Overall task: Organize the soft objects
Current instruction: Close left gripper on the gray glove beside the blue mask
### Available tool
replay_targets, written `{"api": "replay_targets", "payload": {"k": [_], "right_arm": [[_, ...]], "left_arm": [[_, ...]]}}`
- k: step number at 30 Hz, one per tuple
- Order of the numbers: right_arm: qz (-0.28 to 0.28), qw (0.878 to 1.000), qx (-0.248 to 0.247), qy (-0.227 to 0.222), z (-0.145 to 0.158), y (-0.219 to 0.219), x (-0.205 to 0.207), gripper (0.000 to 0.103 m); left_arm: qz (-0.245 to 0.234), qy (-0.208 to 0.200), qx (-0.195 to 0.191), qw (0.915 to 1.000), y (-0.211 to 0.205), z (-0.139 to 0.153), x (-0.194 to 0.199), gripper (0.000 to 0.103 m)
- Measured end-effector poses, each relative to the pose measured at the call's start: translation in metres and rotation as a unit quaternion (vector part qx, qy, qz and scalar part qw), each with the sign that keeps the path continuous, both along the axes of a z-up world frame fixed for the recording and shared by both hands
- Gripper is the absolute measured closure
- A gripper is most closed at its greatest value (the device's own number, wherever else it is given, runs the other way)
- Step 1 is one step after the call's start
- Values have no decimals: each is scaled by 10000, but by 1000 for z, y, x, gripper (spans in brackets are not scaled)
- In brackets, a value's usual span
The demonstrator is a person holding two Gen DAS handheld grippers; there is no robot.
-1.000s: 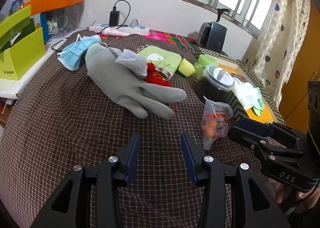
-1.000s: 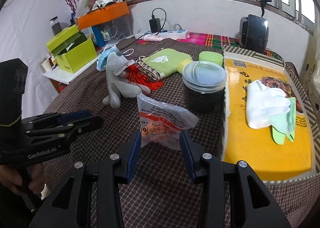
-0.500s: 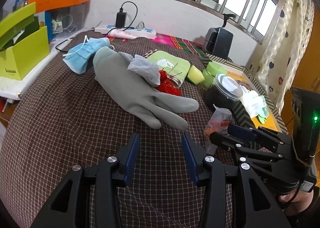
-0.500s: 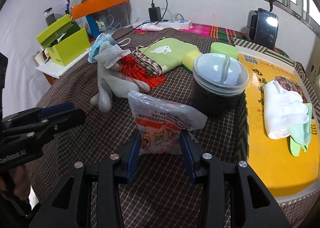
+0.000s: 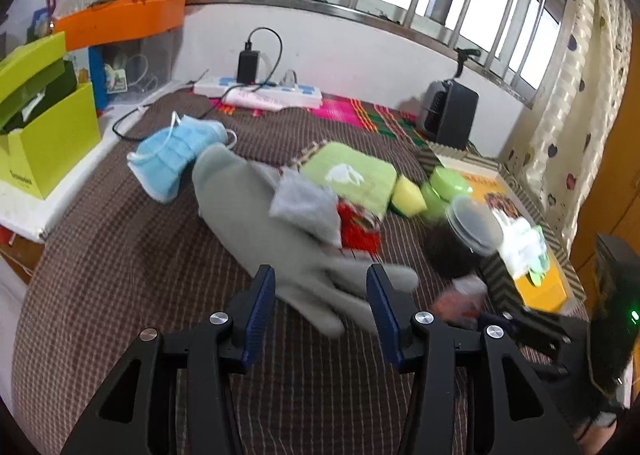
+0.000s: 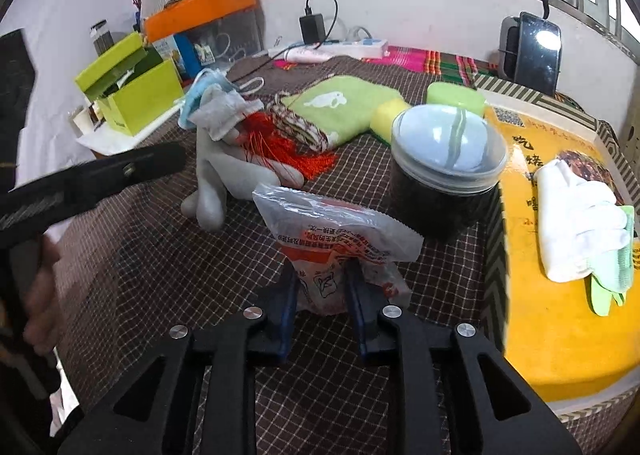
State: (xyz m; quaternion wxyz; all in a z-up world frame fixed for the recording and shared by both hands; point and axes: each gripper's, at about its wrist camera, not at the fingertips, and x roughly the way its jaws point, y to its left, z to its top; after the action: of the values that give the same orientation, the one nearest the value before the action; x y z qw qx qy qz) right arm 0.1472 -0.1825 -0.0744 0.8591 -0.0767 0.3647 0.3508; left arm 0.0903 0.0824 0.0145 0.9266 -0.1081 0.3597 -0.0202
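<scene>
Now, on the left, the left gripper (image 5: 321, 295) hangs wide open, nothing between its pads, with the fingers of the grey glove (image 5: 256, 215) lying just ahead of and between its tips. A small grey pouch (image 5: 306, 211) and a red tassel (image 6: 280, 147) rest on that glove, so a careless pinch here could drag them along or tip them off onto the checked cloth (image 5: 120, 263).

Moving right, the right gripper (image 6: 322, 287) is narrowed on the lower part of the plastic packet (image 6: 332, 239), pads pressing its sides. That film looks slick and crumpled, so the grip could slide off in a lift. Just beyond the packet stands the dark jar (image 6: 444, 183), close enough that a swing forward might knock it. Further right, the white glove (image 6: 572, 219) rests on the yellow tray (image 6: 552, 335).
</scene>
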Motion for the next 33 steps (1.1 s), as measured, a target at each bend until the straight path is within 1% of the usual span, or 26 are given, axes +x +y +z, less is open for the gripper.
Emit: {"api": "replay_targets", "payload": {"k": [7, 14, 16, 18, 19, 20, 23, 29, 33], "right_arm": [[34, 9998, 105, -166, 13, -7, -5, 79], [71, 9997, 154, -166, 16, -6, -2, 79], [72, 9997, 146, -155, 15, -6, 0, 79], [61, 9998, 146, -151, 14, -7, 0, 79], [54, 9998, 150, -154, 15, -7, 0, 79], [50, 9997, 157, -161, 15, -7, 0, 79], [41, 9997, 172, -177, 16, -8, 0, 79], [-2, 9993, 245, -279, 25, -15, -7, 79], [-44, 9990, 297, -326, 30, -20, -12, 79]], "left_arm": [[168, -53, -39, 9998, 10, -1, 27, 52], [262, 38, -23, 9996, 12, -11, 47, 52], [253, -9, -24, 9997, 13, -12, 47, 52], [231, -75, 3, 9997, 12, -12, 47, 58], [206, -85, 11, 9998, 10, -12, 47, 70], [177, -77, 22, 9998, 9, -12, 48, 78], [131, -110, 65, 9998, 8, -10, 46, 88], [83, -225, -57, 9997, 12, 0, 30, 91], [11, -350, -171, 9992, 16, 9, 15, 92]]}}
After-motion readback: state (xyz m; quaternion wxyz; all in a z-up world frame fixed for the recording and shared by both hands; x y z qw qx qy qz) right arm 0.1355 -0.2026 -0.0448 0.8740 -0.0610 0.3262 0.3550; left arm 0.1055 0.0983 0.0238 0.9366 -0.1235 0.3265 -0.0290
